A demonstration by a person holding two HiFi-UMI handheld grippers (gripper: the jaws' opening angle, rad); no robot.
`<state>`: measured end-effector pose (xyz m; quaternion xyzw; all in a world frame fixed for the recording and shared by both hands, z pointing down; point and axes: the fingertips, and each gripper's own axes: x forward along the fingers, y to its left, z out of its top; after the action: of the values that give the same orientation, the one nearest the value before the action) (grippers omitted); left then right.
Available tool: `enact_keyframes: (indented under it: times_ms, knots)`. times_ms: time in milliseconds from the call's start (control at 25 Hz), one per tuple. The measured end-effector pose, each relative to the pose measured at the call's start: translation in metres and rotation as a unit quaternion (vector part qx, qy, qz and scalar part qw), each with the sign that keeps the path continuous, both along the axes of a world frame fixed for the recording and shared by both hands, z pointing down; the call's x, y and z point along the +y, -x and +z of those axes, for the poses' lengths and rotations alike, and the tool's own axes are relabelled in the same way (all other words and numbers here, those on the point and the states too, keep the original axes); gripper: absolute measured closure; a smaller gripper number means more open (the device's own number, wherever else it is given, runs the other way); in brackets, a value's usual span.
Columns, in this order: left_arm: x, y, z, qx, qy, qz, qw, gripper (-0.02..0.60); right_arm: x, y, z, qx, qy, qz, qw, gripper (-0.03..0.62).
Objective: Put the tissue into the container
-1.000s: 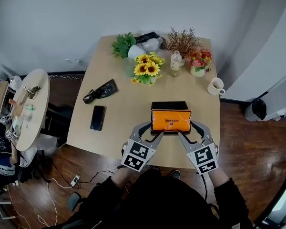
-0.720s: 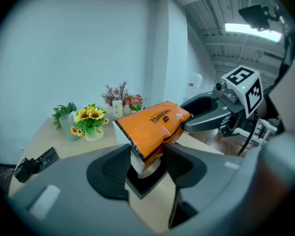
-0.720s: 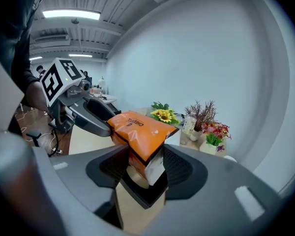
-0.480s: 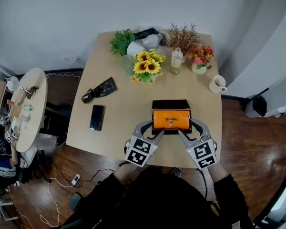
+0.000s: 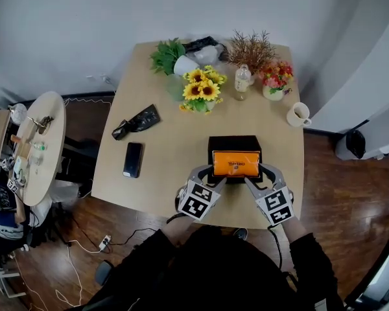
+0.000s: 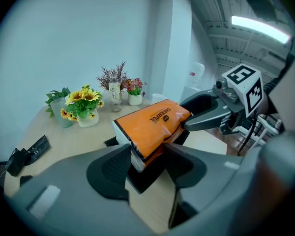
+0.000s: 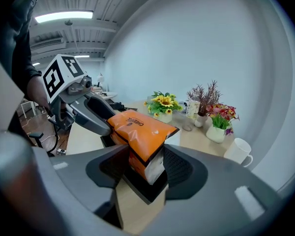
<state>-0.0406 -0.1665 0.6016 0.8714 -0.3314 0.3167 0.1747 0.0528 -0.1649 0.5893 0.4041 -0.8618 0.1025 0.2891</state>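
Gripping the tissue pack by both short ends: left end pinched in the left gripper, right end in the right gripper, each set of jaws partly closed with pads pressed on the orange wrapper and nothing else between them. Confirmed in both gripper views, no gap visible at the pads. Holding it directly over the black container near the front edge of the table, long axis left to right across the body, parallel to the container's long side. Looks partly lowered into the opening, with the container's far rim showing behind it; cannot tell whether seated on the bottom. Judging the coming move as straight down, no rotation needed, perhaps a small nudge away from the body to centre it. Equally near to both hands, so best lowered together and kept level; risk of wedging a corner on the rim if one end dips first. Well apart from the phone, sunflowers and mug.
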Motion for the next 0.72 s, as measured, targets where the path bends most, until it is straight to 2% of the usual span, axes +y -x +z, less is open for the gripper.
enact_keyframes:
  times_ms: [280,520,720]
  knots:
    - [-0.001,-0.004,0.016,-0.018,0.007,0.009,0.9998,0.394,-0.003,-0.002,0.022,0.003,0.013,-0.01,1.0,0.373]
    - [0.005,-0.004,0.028,-0.035,0.054,0.008,0.9979,0.394,0.001,-0.002,0.031,0.015,0.027,-0.021,0.999,0.375]
    - [0.008,-0.002,0.036,-0.049,0.068,0.008,0.9964,0.396,0.003,0.0,0.038,0.024,0.042,-0.022,0.999,0.375]
